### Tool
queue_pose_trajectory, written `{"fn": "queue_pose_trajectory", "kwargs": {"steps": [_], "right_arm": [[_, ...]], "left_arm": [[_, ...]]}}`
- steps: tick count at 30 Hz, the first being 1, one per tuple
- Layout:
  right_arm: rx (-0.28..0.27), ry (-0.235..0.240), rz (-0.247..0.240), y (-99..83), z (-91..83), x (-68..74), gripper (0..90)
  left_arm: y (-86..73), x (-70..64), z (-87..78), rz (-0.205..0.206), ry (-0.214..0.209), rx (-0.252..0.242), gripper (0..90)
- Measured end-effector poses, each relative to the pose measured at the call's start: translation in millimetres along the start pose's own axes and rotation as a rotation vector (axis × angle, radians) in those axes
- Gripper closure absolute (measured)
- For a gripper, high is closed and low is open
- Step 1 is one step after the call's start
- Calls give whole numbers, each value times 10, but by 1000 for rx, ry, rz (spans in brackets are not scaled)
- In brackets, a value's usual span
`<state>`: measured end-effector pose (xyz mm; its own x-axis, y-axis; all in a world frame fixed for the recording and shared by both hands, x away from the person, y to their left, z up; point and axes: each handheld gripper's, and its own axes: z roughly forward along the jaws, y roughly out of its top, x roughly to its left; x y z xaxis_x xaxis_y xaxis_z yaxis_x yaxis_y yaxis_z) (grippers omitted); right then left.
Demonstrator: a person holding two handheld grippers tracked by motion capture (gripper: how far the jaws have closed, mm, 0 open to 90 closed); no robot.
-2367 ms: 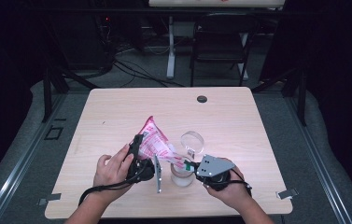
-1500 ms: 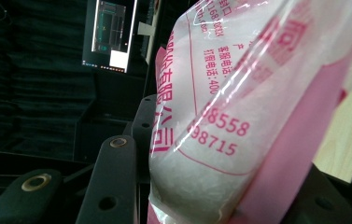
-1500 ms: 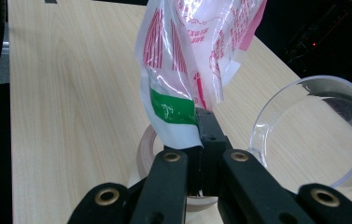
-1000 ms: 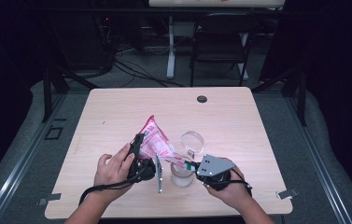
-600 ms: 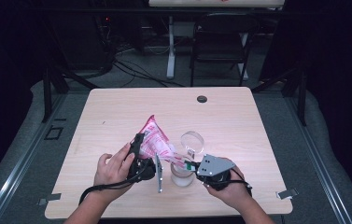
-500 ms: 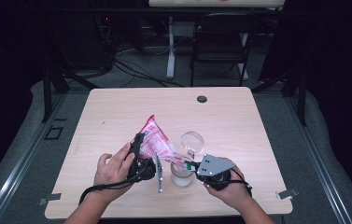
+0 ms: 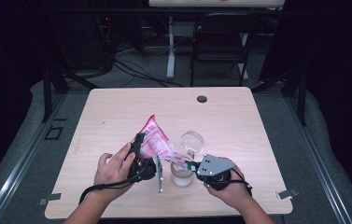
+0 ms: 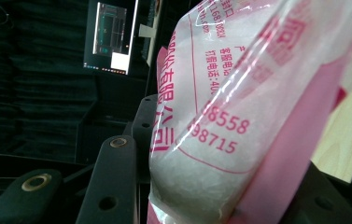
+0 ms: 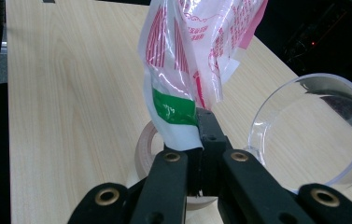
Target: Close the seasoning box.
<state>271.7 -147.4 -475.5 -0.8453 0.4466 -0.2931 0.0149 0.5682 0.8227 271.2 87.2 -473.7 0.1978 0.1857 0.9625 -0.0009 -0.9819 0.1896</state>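
A pink-and-white printed plastic bag (image 7: 154, 141) of white granules hangs tilted over the table's front middle. My left gripper (image 7: 139, 145) is shut on its upper body; in the left gripper view the bag (image 8: 220, 121) bulges between the black jaws (image 8: 211, 191). My right gripper (image 7: 186, 164) is shut on the bag's lower corner (image 9: 173, 109), by a green strip, with its jaws (image 9: 200, 122) pressed together. Right below that corner stands a small whitish jar (image 7: 181, 176), its round rim (image 9: 142, 145) open. A clear round lid (image 7: 192, 140) (image 9: 313, 135) rests beside the jar.
The light wooden table (image 7: 117, 112) has a black round grommet (image 7: 202, 99) near its far edge. A dark chair (image 7: 220, 42) and cables are on the floor behind it. Both hands are close to the front edge.
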Motion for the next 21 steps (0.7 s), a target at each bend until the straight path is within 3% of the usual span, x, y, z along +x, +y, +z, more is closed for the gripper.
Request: {"fn": "queue_pose_trajectory", "kwargs": {"steps": [21], "right_arm": [[1,-5,-1,0,-9,-4,900]], "left_arm": [[15,17,-3,7,7,-7,625]]}}
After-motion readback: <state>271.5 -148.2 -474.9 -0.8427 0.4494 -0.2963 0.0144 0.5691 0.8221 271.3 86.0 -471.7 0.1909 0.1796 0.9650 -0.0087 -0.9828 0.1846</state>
